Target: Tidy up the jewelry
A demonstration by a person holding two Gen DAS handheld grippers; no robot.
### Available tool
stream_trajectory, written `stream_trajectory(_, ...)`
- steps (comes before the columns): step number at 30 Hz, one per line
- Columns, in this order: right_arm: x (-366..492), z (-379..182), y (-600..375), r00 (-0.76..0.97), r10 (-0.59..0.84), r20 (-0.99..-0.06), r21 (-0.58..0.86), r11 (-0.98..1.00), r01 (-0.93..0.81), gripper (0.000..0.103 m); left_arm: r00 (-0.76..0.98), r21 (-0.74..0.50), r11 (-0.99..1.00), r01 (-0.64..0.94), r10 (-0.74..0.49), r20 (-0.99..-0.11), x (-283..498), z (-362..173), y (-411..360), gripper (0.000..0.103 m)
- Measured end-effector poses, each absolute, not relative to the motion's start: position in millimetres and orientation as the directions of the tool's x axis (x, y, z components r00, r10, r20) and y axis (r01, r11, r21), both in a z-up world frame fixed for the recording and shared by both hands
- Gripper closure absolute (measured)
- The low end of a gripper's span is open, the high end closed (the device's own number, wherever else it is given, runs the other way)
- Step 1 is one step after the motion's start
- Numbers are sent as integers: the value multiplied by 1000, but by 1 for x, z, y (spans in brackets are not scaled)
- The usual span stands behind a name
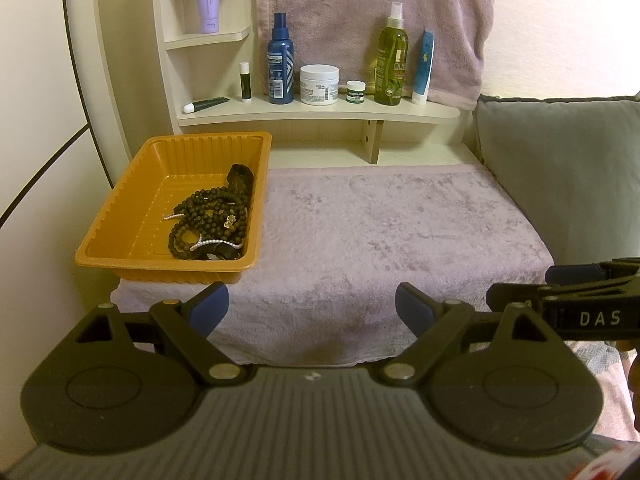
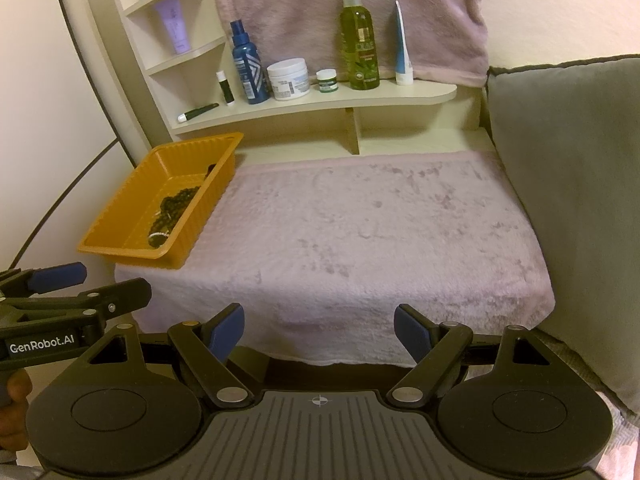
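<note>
Both the left tongs (image 1: 312,306) and right tongs (image 2: 319,330) gape apart, empty; bead necklaces (image 1: 208,220) lie in the orange tray (image 1: 120,204).

Left claw (image 1: 312,308) hangs level, blue pads spread wide, nothing between them. Right claw (image 2: 319,330) sits alongside it, just as wide, equally empty. Each shows at the edge of the other's view, side by side, close together.

"DAS" on right gripper (image 1: 560,276), "GenRobot.AI" on left gripper (image 2: 60,276)
</note>
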State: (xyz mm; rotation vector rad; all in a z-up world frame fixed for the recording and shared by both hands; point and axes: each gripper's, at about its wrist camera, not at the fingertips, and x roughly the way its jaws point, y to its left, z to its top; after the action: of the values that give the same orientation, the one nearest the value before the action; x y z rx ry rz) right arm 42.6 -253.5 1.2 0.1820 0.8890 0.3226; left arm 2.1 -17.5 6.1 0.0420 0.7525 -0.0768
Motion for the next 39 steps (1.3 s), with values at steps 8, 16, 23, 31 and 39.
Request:
stream_trajectory(8,42,2,-254,586,352,-730,286,936,-205,21,728,10,996,85,-55,-684,2,7,-17,14)
stream_trajectory(16,42,2,-253,587,349,-730,286,937,-202,21,728,9,996,86,-56,-683,2,7,-17,14)
stream_trajectory(23,41,3,-253,588,349,-730,285,937,-203,21,728,9,996,85,-57,-683,3,9,-17,14)
stream_trajectory(31,41,2,-252,589,348,-729,283,937,-204,21,729,9,996,86,-57,-682,3,10,-18,14)
stream_trajectory(39,40,3,-251,589,348,-729,283,937,-204,21,730,8,996,89,-59,-681,3,12,-19,14)
